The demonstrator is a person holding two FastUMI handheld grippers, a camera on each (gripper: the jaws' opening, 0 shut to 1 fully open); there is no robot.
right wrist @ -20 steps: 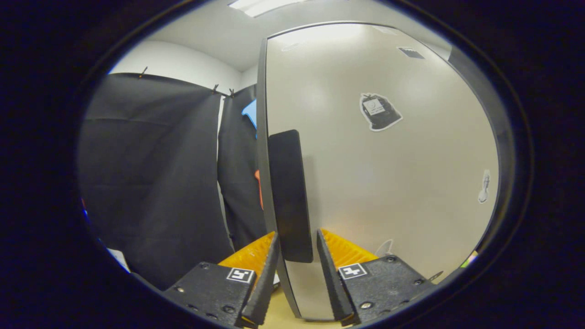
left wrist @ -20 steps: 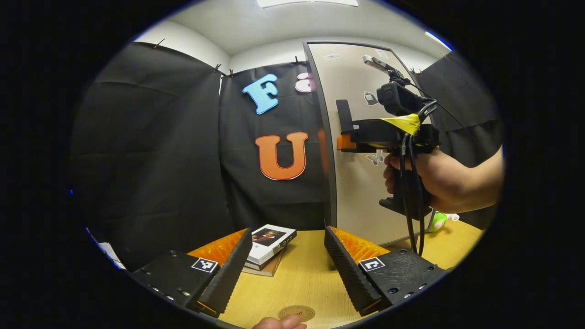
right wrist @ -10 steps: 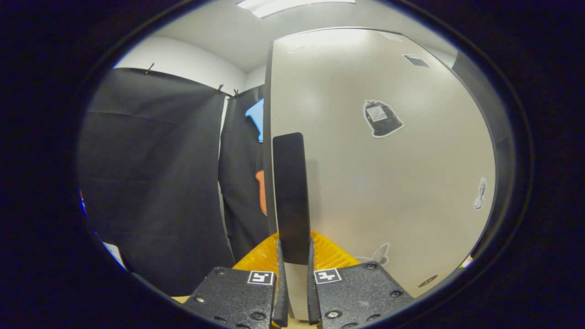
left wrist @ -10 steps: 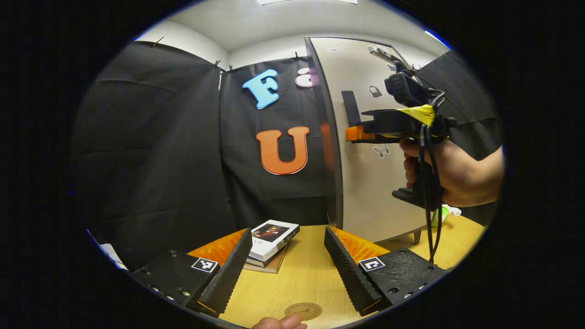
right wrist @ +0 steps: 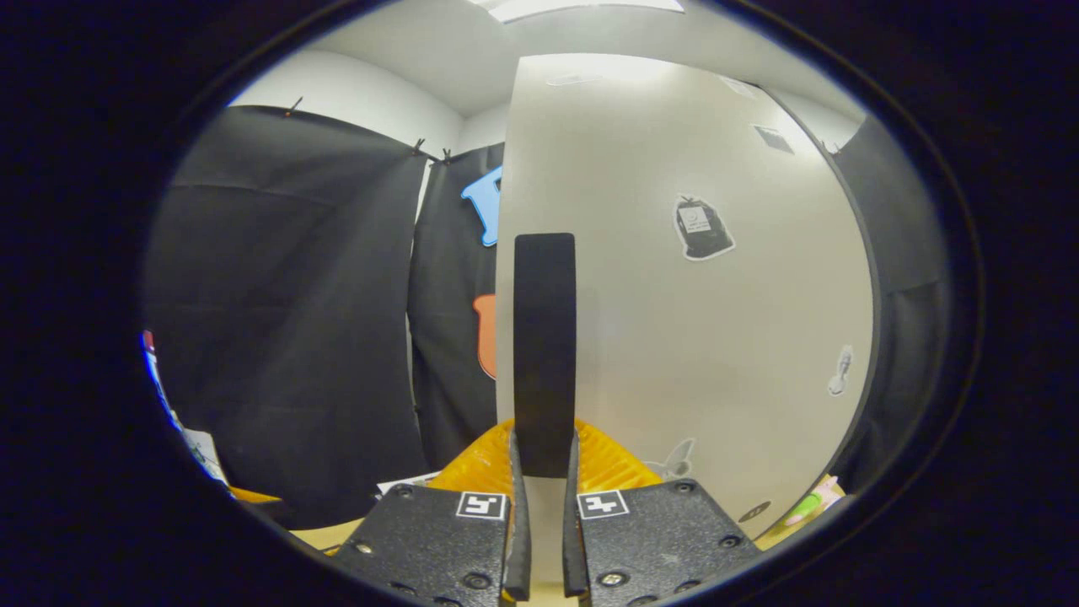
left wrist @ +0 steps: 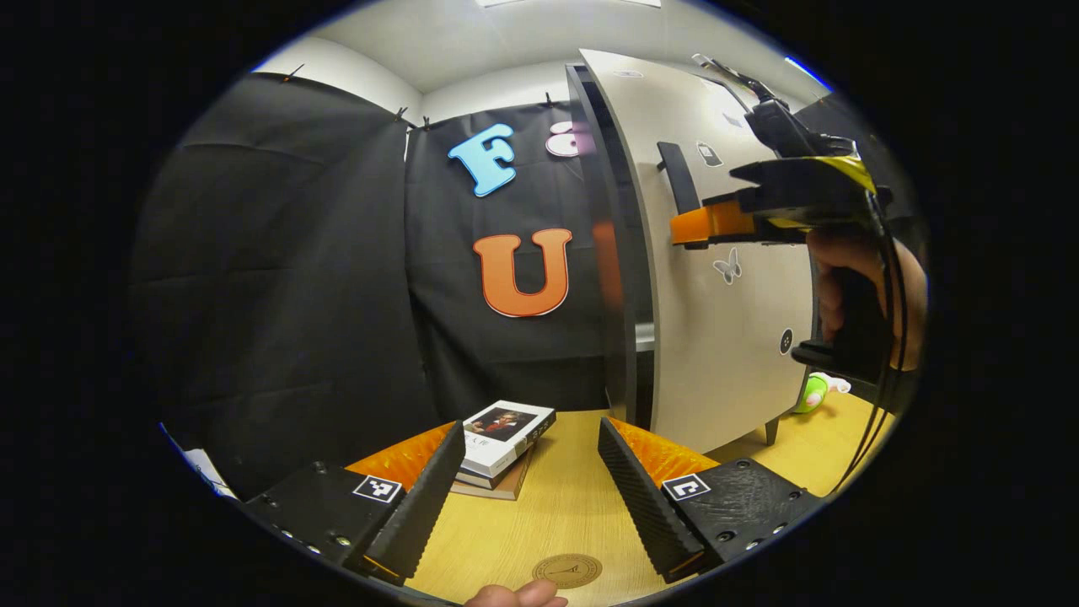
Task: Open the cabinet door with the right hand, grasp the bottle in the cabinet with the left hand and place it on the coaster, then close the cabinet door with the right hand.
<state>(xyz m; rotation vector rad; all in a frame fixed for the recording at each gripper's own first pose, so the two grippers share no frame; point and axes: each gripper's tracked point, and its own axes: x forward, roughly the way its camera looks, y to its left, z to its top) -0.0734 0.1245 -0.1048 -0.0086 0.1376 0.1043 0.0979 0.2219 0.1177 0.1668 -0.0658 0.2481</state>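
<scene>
One step partway: right gripper [right wrist: 540,539] clamped on door handle [right wrist: 544,354], cabinet door [left wrist: 716,278] ajar; left gripper [left wrist: 529,497] wide, empty, over coaster [left wrist: 566,571]; bottle hidden in cabinet; grasp, placing, closing left

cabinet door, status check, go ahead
Right hand-held gripper shut on handle. Cabinet door ajar. Left hand-held gripper open above table. Bottle unseen.
</scene>
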